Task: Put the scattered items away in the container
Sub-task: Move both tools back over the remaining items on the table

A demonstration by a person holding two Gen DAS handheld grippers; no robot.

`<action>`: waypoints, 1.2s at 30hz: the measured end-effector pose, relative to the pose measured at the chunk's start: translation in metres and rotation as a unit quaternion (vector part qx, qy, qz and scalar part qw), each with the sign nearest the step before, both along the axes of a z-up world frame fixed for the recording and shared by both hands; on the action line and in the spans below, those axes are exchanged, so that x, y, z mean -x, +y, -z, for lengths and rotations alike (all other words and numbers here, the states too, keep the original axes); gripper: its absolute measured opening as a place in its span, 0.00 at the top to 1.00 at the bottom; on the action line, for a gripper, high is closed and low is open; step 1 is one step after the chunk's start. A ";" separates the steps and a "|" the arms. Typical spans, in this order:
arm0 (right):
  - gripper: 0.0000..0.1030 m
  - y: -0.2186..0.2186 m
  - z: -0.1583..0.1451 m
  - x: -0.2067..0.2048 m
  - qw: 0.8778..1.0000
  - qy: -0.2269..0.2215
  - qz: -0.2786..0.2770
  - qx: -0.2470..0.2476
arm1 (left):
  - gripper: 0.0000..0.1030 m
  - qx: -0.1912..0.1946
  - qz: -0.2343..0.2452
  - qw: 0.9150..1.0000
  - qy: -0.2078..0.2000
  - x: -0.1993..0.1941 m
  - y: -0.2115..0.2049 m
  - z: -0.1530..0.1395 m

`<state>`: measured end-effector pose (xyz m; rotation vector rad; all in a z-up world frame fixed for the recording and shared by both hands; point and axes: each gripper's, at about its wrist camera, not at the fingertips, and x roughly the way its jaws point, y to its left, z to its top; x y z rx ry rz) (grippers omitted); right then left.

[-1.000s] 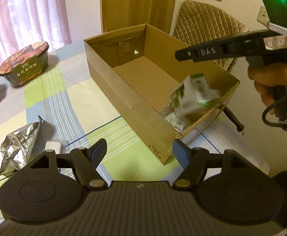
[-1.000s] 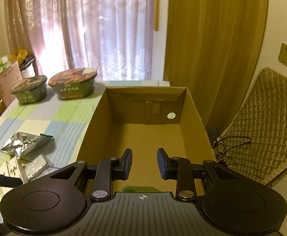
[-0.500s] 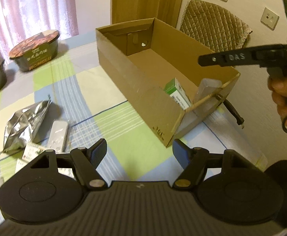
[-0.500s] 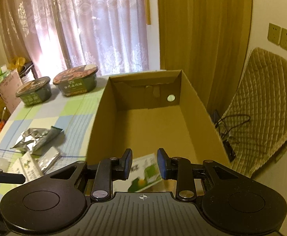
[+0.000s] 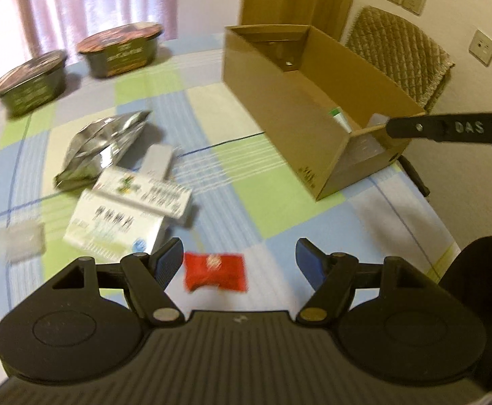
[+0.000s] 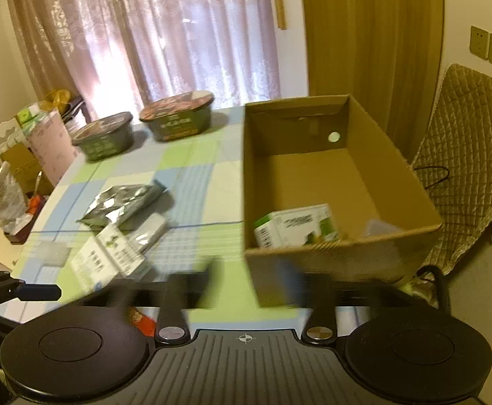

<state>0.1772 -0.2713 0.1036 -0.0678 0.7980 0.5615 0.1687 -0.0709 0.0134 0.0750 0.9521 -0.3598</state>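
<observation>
1. Your right gripper [image 6: 252, 290] has let go of the green-and-white carton [image 6: 296, 226]. A second ago that carton was dropping below its fingers; now it lies at the near end of the cardboard box [image 6: 343, 249], ahead of the gripper and slightly right. One item is stowed.
2. Your right gripper's fingers are blurred with motion. They look spread wider than half a second ago, with nothing between them, but take that as a judgement.
3. Your left gripper [image 5: 239, 263] has swung away from the box towards the clutter. Its fingers stand wide apart and hold nothing. The red sachet [image 5: 215, 271] lies on the tablecloth [image 5: 246, 182] between its fingertips and looks like your next pick.
4. Count what remains loose ahead and left of your left gripper: one silver foil pouch [image 5: 102, 146], two white printed boxes [image 5: 144, 190] stacked crosswise, one slim pale packet [image 5: 158, 162] beside the pouch, one small clear packet [image 5: 21, 241] far left, and one red sachet.
5. Farther off stand two lidded noodle bowls [image 5: 121, 49], well apart from both grippers.
6. The box sits ahead and right of your left gripper. I see one carton in it, plus something pale and clear at the near end that I cannot identify.
</observation>
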 end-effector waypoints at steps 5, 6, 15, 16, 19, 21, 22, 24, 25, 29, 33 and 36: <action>0.08 0.016 -0.002 0.033 1.000 0.000 -0.019 -0.007 | 0.33 -0.001 -0.036 0.999 -0.001 0.021 0.035 -0.003; 0.08 0.020 -0.001 0.039 1.000 0.002 -0.023 -0.005 | 0.33 -0.002 -0.043 0.999 -0.001 0.025 0.042 -0.004; 0.08 0.058 0.016 0.084 0.997 0.027 -0.077 0.016 | 0.25 -0.008 -0.106 0.994 0.000 0.057 0.105 -0.007; 0.08 0.062 0.018 0.088 0.996 0.028 -0.085 0.019 | 0.23 -0.010 -0.110 0.994 0.001 0.059 0.111 -0.006; 0.08 0.071 0.022 0.098 0.994 0.028 -0.104 0.030 | 0.19 -0.016 -0.121 0.993 0.004 0.066 0.126 -0.004; 0.08 0.076 0.024 0.101 0.993 0.029 -0.113 0.034 | 0.16 -0.017 -0.127 0.992 0.007 0.068 0.133 -0.001; 0.08 0.078 0.025 0.102 0.992 0.030 -0.116 0.037 | 0.15 -0.018 -0.128 0.992 0.008 0.069 0.136 0.000; 0.08 0.081 0.027 0.102 0.991 0.032 -0.122 0.042 | 0.13 -0.020 -0.130 0.991 0.011 0.068 0.139 0.002; 0.08 0.082 0.029 0.101 0.991 0.033 -0.124 0.044 | 0.10 -0.021 -0.129 0.991 0.012 0.068 0.141 0.003; 0.08 0.084 0.035 0.099 0.989 0.042 -0.130 0.053 | 0.06 -0.031 -0.123 0.992 0.020 0.063 0.142 0.011; 0.08 0.088 0.043 0.095 0.987 0.048 -0.138 0.062 | 0.06 -0.034 -0.120 0.992 0.030 0.057 0.142 0.017; 0.08 0.094 0.049 0.091 0.985 0.048 -0.148 0.072 | 0.05 -0.035 -0.118 0.992 0.035 0.051 0.141 0.022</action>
